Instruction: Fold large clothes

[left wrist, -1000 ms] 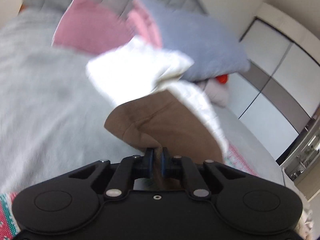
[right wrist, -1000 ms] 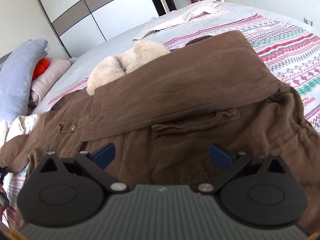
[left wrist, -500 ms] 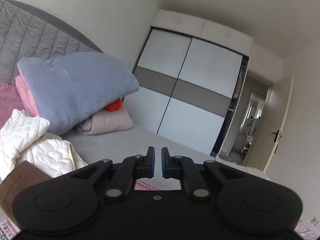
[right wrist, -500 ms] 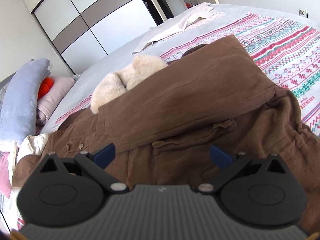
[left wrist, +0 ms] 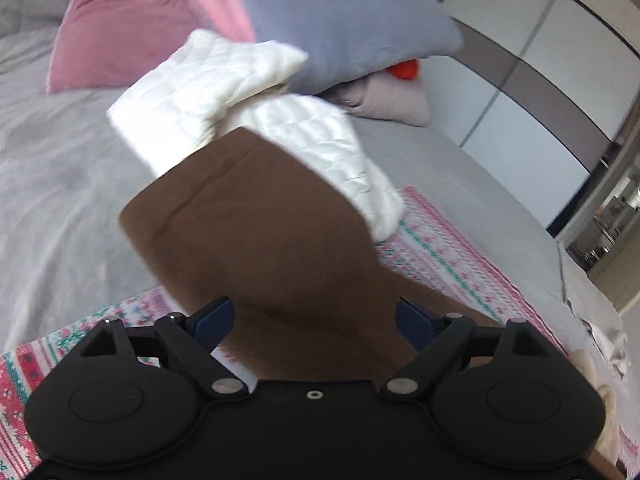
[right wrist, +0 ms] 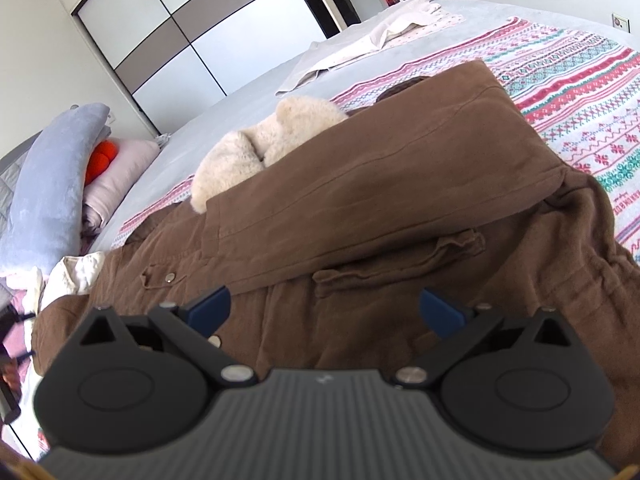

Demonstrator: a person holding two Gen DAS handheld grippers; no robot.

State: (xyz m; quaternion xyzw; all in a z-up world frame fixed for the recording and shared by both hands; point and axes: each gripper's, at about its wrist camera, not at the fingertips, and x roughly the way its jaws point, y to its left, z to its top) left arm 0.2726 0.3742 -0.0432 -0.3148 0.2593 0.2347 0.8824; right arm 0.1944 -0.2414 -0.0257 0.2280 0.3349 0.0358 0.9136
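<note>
A large brown coat (right wrist: 380,200) with a cream fleece hood lining (right wrist: 264,144) lies on the patterned blanket (right wrist: 568,80) on the bed, one panel folded over its body. My right gripper (right wrist: 324,312) is open and empty just above the coat's lower front. In the left wrist view a brown sleeve (left wrist: 256,216) with white quilted lining (left wrist: 224,92) stretches toward the pillows. My left gripper (left wrist: 316,316) is open over the sleeve, and the cloth lies between its spread fingers.
A grey-blue pillow (left wrist: 352,20), a pink cushion (left wrist: 120,36) and a pale pillow (left wrist: 396,100) are stacked at the headboard. A white cloth (right wrist: 376,36) lies at the bed's far side. A sliding wardrobe (right wrist: 208,28) stands beyond.
My left gripper was shut on the sleeve, swung up toward the wardrobe while shut, and is now open over the sleeve. The right gripper stays open and has barely shifted.
</note>
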